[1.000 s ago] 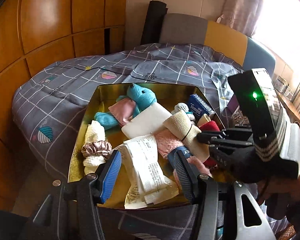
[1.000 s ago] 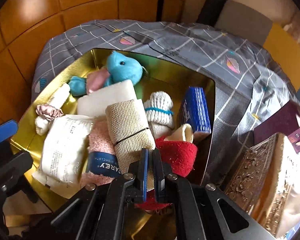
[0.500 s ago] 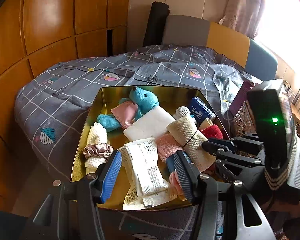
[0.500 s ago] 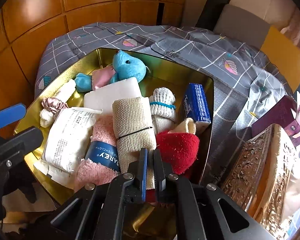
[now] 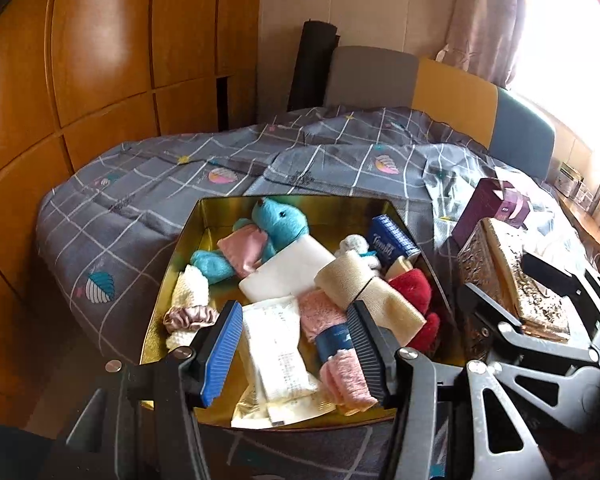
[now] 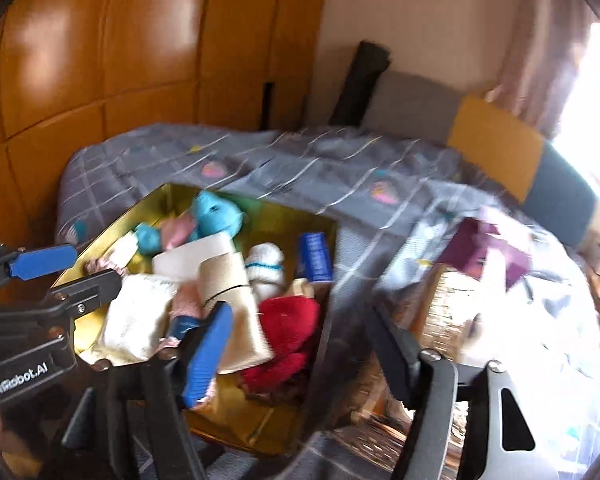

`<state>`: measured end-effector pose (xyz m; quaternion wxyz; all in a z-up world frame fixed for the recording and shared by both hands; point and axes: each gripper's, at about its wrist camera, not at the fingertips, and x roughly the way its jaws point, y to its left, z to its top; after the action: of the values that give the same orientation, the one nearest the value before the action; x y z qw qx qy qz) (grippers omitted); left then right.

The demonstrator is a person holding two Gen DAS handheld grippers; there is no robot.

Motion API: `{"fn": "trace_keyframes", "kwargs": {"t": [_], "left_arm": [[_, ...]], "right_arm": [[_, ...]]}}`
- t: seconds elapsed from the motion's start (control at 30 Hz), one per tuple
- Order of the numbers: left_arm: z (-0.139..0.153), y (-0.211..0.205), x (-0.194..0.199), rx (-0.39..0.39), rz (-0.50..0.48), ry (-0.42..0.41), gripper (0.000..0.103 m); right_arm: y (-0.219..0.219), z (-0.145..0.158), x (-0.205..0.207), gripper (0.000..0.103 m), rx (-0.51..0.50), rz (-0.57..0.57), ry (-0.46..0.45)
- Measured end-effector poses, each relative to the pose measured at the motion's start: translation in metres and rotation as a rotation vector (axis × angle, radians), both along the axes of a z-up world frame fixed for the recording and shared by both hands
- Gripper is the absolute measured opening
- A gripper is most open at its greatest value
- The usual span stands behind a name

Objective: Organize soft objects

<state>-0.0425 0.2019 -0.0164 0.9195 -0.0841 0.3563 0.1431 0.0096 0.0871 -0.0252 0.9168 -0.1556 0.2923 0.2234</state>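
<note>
Now both grippers hover over the gold tin (image 5: 172,264) of soft things.
Right gripper (image 6: 300,354) jaws just sprang apart, empty; left gripper (image 5: 294,350) part-open, empty.

teddy (image 5: 278,216) turquoise | tin (image 5: 220,208) gold | bedspread (image 5: 148,184) grey, white grid

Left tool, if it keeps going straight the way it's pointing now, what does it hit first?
Most likely the white paper-wrapped packet in the gold tin: it lies between the left tool fingers, with the pink cloth roll beside the right-hand finger. Depth is hard to judge, so the roll could touch first.
</note>
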Motion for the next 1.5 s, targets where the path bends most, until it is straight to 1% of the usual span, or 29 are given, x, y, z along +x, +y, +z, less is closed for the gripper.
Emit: {"fn": "trace_keyframes", "kwargs": {"t": [0.17, 0.27, 0.5, 0.63, 0.7, 1.5], "left_arm": [[0.004, -0.015, 0.001, 0.015, -0.028, -0.014, 0.056], [0.004, -0.023, 0.002, 0.026, -0.04, -0.011, 0.058], [0.006, -0.035, 0.002, 0.043, -0.057, -0.01, 0.059], [0.006, -0.04, 0.003, 0.07, -0.058, -0.005, 0.059], [0.006, -0.042, 0.003, 0.083, -0.054, -0.002, 0.06], [0.005, -0.043, 0.001, 0.114, -0.025, 0.003, 0.06]], "right_arm": [[-0.021, 0.008, -0.006, 0.082, 0.032, -0.085, -0.046], [-0.03, 0.008, -0.005, 0.082, 0.047, -0.112, -0.045], [-0.048, 0.006, -0.005, 0.085, 0.073, -0.163, -0.046], [-0.054, 0.004, -0.004, 0.086, 0.086, -0.184, -0.038], [-0.057, 0.004, -0.004, 0.086, 0.093, -0.192, -0.036], [-0.057, 0.005, -0.005, 0.086, 0.095, -0.196, -0.041]]}}
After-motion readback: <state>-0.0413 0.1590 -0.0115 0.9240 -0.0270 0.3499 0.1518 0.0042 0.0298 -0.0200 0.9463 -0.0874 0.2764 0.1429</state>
